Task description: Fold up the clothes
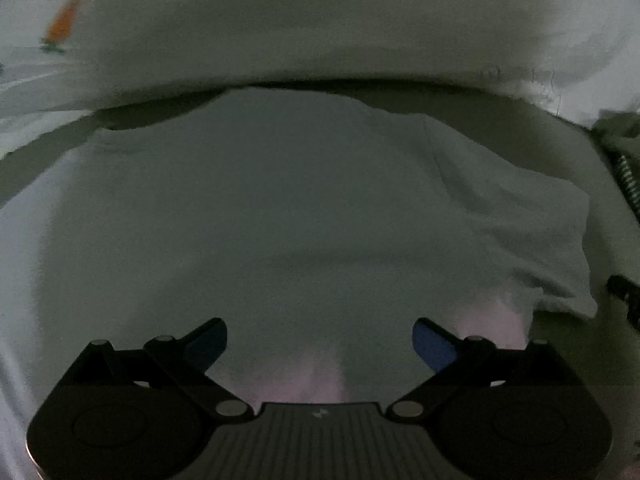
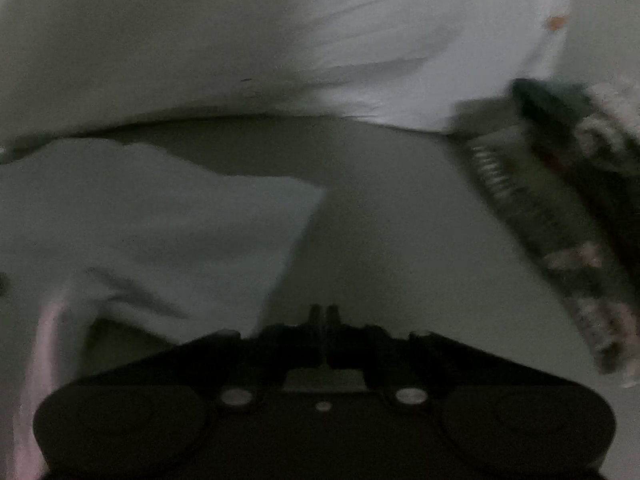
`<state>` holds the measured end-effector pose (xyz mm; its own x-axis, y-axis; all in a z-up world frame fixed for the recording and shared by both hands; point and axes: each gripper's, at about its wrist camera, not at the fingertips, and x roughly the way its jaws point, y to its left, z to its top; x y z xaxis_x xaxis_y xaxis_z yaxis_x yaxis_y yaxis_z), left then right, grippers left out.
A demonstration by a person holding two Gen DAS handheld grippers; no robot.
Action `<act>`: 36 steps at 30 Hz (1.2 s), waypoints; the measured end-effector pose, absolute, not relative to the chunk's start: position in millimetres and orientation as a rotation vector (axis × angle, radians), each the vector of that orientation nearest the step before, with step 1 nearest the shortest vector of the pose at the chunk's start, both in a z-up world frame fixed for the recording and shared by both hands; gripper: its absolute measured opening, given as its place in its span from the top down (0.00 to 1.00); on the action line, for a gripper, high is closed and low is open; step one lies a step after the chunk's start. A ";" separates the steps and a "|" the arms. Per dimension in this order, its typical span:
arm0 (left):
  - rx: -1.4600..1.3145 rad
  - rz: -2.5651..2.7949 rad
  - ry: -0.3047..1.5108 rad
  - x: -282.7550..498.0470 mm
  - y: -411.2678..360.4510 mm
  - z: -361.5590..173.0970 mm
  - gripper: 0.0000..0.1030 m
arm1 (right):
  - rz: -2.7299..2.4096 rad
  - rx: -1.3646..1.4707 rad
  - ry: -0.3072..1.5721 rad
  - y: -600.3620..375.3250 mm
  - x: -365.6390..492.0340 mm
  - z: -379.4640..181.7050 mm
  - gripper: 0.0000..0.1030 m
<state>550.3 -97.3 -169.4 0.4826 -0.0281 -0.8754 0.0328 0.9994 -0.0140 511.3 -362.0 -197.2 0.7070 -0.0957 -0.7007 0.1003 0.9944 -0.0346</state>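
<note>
A pale, whitish garment (image 1: 280,208) lies spread flat on the light surface and fills most of the left wrist view. My left gripper (image 1: 320,344) hovers over its near part with its blue-padded fingers wide apart and nothing between them. In the right wrist view the same garment (image 2: 160,220) lies to the left, one corner reaching toward the middle. My right gripper (image 2: 324,314) is over the bare surface beside that corner, its two fingers pressed together with nothing between them. The right view is blurred.
A big white pillow or bedding roll (image 1: 320,32) runs across the far side, with an orange mark (image 1: 62,26) on it. A dark patterned cloth (image 2: 560,208) lies at the right, also at the right edge (image 1: 628,184) in the left view. A pinkish strip (image 2: 40,352) shows at the lower left.
</note>
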 end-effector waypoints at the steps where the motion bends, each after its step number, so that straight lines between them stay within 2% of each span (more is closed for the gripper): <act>1: 0.000 -0.031 1.057 542.8 -89.0 -163.7 0.04 | -0.099 0.087 0.764 -370.5 506.7 -188.7 0.91; 3: -0.023 0.007 1.045 524.1 -63.7 -156.2 0.04 | -0.083 0.194 0.747 -381.2 493.2 -176.8 0.73; 4: -0.034 0.032 1.042 512.7 -49.8 -154.7 0.04 | -0.065 0.218 0.744 -383.7 485.7 -174.3 0.59; 5: -0.044 0.058 1.040 501.2 -35.9 -153.3 0.04 | -0.042 0.236 0.748 -384.5 474.6 -173.4 0.57; 11: -0.038 0.224 1.046 404.2 52.5 -158.7 0.04 | 0.059 0.471 0.834 -382.1 379.9 -190.4 0.48; 15: -0.066 0.334 1.077 329.6 106.2 -174.6 0.04 | 0.061 0.617 0.910 -351.6 309.8 -206.0 0.48; 21: -0.160 0.371 1.100 244.0 153.7 -192.9 0.04 | 0.041 0.522 0.952 -300.1 223.4 -205.8 0.47; 23: -0.206 0.337 1.080 223.5 159.6 -195.0 0.04 | 0.037 0.526 0.949 -294.3 208.7 -206.8 0.39; 25: -0.210 0.302 1.040 207.3 158.1 -195.9 0.09 | 0.038 0.487 0.936 -284.6 200.5 -207.6 0.37; 26: -0.187 0.294 1.020 202.7 154.5 -195.5 0.20 | 0.038 0.460 0.931 -279.0 197.3 -207.8 0.39; 27: -0.164 0.285 1.002 198.3 150.7 -195.0 0.40 | 0.034 0.407 0.930 -271.3 194.8 -207.4 0.42; 28: -0.141 0.277 0.983 194.0 147.0 -194.4 0.50 | 0.026 0.333 0.934 -261.7 192.9 -206.4 0.55; 29: -0.144 0.271 0.974 191.8 147.0 -189.3 0.71 | 0.018 0.252 0.935 -252.0 191.9 -205.0 0.73; 30: -0.151 0.267 0.966 189.9 147.5 -183.6 0.95 | 0.008 0.182 0.933 -244.7 190.9 -203.0 0.82; 31: -0.158 0.262 0.958 187.9 148.0 -177.9 0.95 | -0.002 0.128 0.928 -239.2 189.1 -200.8 0.98; 36: -0.294 0.236 0.864 171.4 170.1 -132.5 0.97 | -0.025 0.240 0.794 -248.6 170.5 -147.7 1.00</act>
<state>171.4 170.1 -132.5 0.6278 0.0848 -0.7737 -0.3202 0.9342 -0.1574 170.6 -248.6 -147.7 0.7022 0.0674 -0.7088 0.1126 0.9724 0.2041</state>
